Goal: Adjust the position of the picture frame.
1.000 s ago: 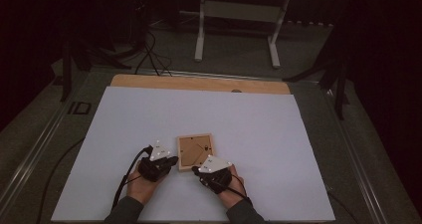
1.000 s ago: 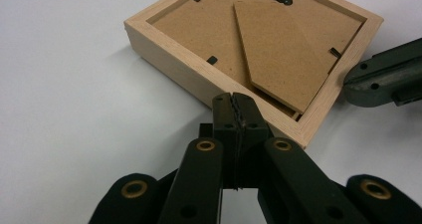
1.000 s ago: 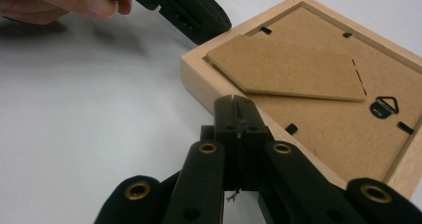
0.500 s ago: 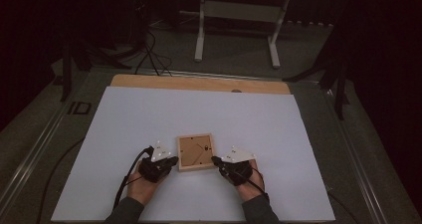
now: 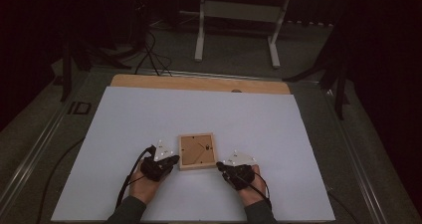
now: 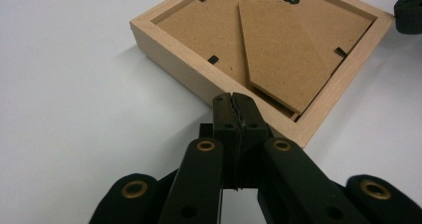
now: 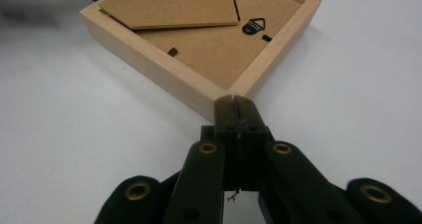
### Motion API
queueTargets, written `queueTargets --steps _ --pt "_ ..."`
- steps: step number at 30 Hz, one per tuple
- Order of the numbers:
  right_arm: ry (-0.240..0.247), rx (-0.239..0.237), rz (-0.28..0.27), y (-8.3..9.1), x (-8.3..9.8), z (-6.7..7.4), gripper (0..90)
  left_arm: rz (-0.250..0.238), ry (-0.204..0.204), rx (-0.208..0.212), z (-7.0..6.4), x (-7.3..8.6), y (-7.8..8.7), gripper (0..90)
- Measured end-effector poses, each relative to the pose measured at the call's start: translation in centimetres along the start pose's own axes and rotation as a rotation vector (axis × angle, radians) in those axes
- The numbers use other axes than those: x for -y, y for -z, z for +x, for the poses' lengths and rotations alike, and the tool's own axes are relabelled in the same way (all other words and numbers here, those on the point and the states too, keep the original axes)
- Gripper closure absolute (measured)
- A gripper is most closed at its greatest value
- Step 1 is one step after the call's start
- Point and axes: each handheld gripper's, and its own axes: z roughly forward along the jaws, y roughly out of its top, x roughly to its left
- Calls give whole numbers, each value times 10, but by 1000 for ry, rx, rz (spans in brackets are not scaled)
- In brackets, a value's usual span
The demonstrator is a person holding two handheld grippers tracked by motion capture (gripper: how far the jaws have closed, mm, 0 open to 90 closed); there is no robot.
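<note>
You have a small wooden picture frame (image 5: 198,151) lying face down on the white table sheet (image 5: 124,124), near the edge closest to you and about midway across. Its brown backing board (image 6: 219,30) faces up, with a fold-out stand flap (image 6: 283,55) and a black hanging hook (image 7: 254,26) visible on it; small black retaining tabs (image 6: 213,59) sit along the inner rim.

Your left gripper (image 5: 173,159) rests at the frame's near left corner. In the left gripper view its jaws are pressed together with nothing between them, and the tips (image 6: 234,104) lie against the frame's wooden edge close to that corner.

Your right gripper (image 5: 219,165) sits at the frame's near right corner. In the right gripper view its jaws are likewise pressed together and empty, the tips (image 7: 234,107) meeting the corner of the wooden rim; whether they actually touch it or stand just short cannot be told.

Both of your hands rest low on the sheet, one to each side of the frame, with cables (image 5: 130,176) trailing back toward you. A strip of wooden board (image 5: 199,83) shows beyond the far edge of the sheet.
</note>
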Motion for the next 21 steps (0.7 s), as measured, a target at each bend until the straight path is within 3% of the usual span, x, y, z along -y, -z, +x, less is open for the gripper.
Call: queueTargets --steps 6,21 --pt "-11 5 -4 -1 0 0 897 -8 19 -4 5 -3 -5 895" --pt "-8 7 -12 -6 -3 -4 898 -12 23 -15 7 -5 -8 895"
